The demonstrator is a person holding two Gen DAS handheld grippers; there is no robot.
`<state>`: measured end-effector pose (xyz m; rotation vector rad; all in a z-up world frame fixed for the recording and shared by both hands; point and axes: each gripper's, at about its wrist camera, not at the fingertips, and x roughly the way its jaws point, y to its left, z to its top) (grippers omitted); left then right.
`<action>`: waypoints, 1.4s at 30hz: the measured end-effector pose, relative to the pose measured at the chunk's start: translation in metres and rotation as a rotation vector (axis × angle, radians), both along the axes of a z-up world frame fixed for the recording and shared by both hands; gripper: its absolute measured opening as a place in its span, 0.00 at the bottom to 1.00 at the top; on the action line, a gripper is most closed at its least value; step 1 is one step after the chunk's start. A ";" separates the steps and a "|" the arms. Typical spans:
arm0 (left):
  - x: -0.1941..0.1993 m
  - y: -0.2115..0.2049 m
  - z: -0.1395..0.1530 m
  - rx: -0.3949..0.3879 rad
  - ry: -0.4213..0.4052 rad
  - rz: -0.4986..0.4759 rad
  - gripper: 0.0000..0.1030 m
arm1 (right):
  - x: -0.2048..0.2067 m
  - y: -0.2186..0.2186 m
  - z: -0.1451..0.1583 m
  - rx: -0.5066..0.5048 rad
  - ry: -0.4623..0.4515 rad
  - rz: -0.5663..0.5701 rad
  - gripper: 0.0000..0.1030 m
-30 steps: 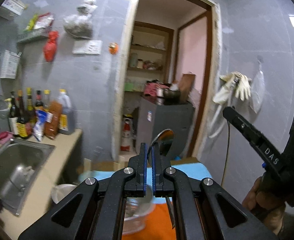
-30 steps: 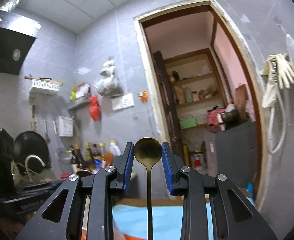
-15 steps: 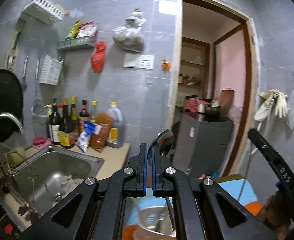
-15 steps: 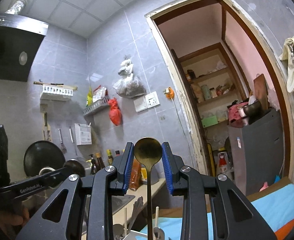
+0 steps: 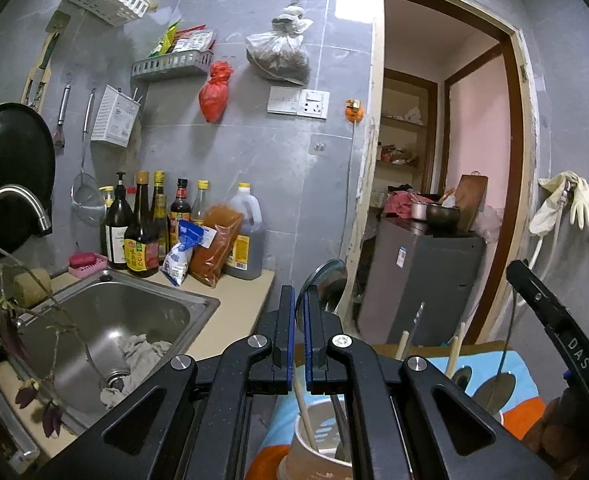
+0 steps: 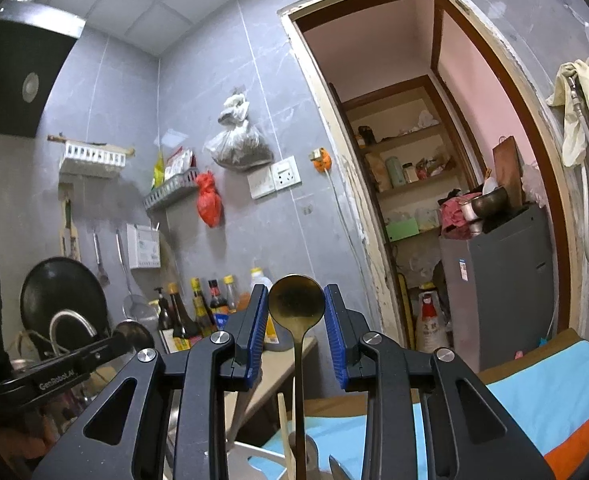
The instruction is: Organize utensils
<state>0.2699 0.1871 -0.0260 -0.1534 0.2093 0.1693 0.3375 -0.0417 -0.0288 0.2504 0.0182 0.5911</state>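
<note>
Two spoons are in hand and not yet put away. The left gripper [image 5: 303,322] is clamped tight on a steel spoon [image 5: 326,282], bowl up past the pads, its stem running down toward the cup [image 5: 320,436] below. The right gripper [image 6: 296,328] has a brass spoon [image 6: 296,300] standing upright between its blue pads; the bowl nearly fills the gap, but whether the pads press on it or the grip sits lower on the stem I cannot tell. Its handle hangs down over the blue cloth [image 6: 534,376].

Some sorting looks done: the cup already holds chopsticks [image 5: 304,416], and more chopsticks [image 5: 454,344] and spoon bowls [image 5: 494,388] stand upright just right of it, seemingly in another holder hidden by the gripper body. Left to do, I judge: lower both spoons into a holder and let go. Whether loose utensils remain on the cloth is hidden.

Around: a sink [image 5: 106,340] with a rag at far left, a tap [image 5: 10,208], bottles [image 5: 142,224] along the wall, a fridge [image 5: 418,280] in the doorway. These sit well apart from the cup. What crowds the drop is the standing chopsticks, which could snag a spoon going in, and the two grippers working close beside each other over one small opening
</note>
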 end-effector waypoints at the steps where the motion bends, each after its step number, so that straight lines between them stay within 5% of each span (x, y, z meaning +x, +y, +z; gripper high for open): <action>1: 0.000 -0.002 -0.001 0.000 0.004 -0.005 0.02 | -0.001 0.002 -0.001 -0.009 0.000 -0.001 0.25; 14: -0.002 -0.012 -0.013 -0.031 0.061 -0.064 0.04 | -0.007 0.003 -0.014 -0.068 0.038 0.002 0.26; 21: -0.003 -0.010 -0.015 -0.114 0.108 -0.164 0.11 | -0.013 -0.004 -0.010 -0.075 0.054 0.001 0.33; 24: -0.005 -0.012 -0.012 -0.130 0.109 -0.182 0.27 | -0.015 -0.009 -0.008 -0.076 0.067 -0.006 0.39; 29: -0.009 -0.017 -0.005 -0.151 0.117 -0.199 0.32 | -0.020 -0.021 -0.004 -0.081 0.081 -0.025 0.51; 35: -0.015 -0.024 0.004 -0.158 0.115 -0.195 0.62 | -0.032 -0.040 0.005 -0.090 0.099 -0.066 0.73; 42: -0.022 -0.036 0.015 -0.158 0.124 -0.203 0.95 | -0.043 -0.062 0.018 -0.122 0.169 -0.122 0.80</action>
